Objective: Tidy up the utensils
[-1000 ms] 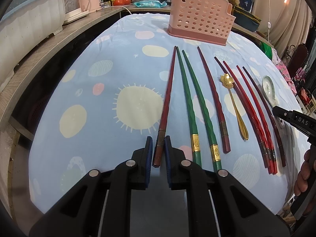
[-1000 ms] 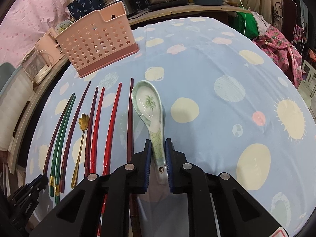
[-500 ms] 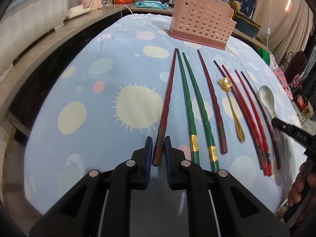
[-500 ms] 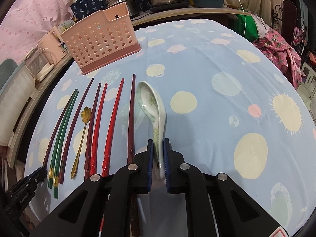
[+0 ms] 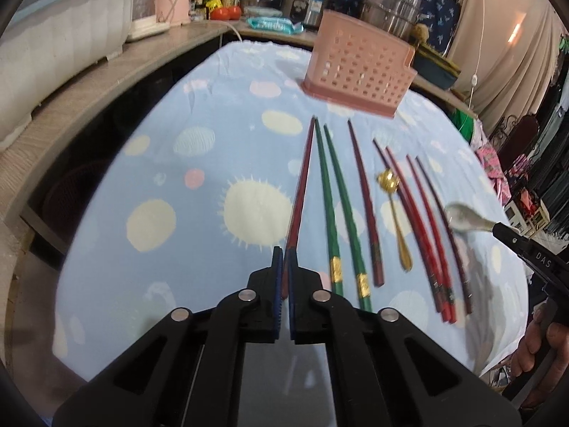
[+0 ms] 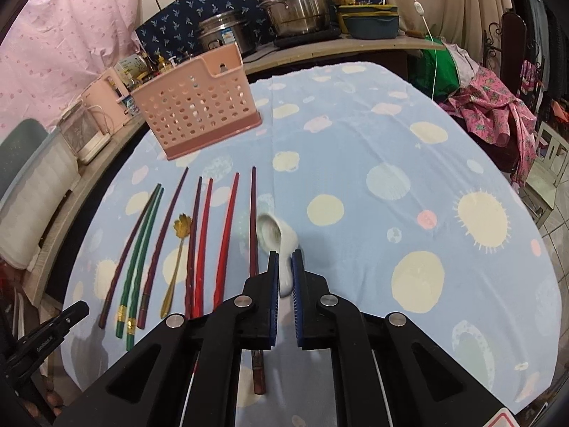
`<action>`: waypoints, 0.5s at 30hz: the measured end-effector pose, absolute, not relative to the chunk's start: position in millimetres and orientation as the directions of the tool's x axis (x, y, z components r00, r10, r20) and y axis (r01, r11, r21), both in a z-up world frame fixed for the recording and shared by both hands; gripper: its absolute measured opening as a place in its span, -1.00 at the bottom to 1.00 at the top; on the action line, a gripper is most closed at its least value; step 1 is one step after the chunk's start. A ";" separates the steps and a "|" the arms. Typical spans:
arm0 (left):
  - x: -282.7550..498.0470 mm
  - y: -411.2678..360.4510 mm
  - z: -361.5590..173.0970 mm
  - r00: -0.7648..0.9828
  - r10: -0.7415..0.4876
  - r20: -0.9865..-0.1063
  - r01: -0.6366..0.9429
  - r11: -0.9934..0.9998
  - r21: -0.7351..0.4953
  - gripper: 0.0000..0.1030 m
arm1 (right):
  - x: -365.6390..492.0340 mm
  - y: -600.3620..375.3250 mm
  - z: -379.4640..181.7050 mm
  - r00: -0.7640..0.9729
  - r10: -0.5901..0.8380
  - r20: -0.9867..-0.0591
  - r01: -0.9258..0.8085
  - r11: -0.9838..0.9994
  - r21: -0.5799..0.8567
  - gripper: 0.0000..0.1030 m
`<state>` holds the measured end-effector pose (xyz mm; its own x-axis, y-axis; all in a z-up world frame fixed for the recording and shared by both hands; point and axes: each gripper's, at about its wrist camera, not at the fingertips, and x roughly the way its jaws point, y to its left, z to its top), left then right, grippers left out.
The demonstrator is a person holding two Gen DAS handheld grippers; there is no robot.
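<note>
Two claws over a sun-dotted blue tablecloth (image 5: 149, 185) — left claw (image 5: 284, 259) pinching dark-red chopstick (image 5: 302, 178), right claw (image 6: 284, 267) pinching ceramic spoon (image 6: 275, 236), cluttered kitchen counter (image 5: 106, 82) behind

We look from behind each gripper, close over its jaws, angled down along the tablecloth (image 5: 149, 163). Both views share the chopstick row (image 6: 199, 242) ahead and the pink basket (image 5: 359, 67) beyond.
</note>
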<state>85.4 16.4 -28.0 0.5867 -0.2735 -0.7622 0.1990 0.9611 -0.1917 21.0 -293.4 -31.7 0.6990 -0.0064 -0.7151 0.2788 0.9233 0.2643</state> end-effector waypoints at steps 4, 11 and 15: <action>89.2 19.5 -14.5 0.602 -0.282 -0.747 0.203 0.959 -0.199 -0.96 | 22.2 -296.1 -20.1 0.718 -0.014 -0.695 0.274 0.924 0.265 -0.87; 89.5 10.6 -43.7 0.549 -0.262 -0.794 0.209 0.963 -0.173 -0.22 | 20.2 -294.8 -22.2 0.719 0.000 -0.695 0.270 0.921 0.280 -0.87; 93.8 7.2 -60.7 0.523 -0.254 -0.813 0.212 0.963 -0.164 -0.23 | 19.7 -294.0 -22.7 0.719 0.004 -0.695 0.268 0.921 0.282 -0.87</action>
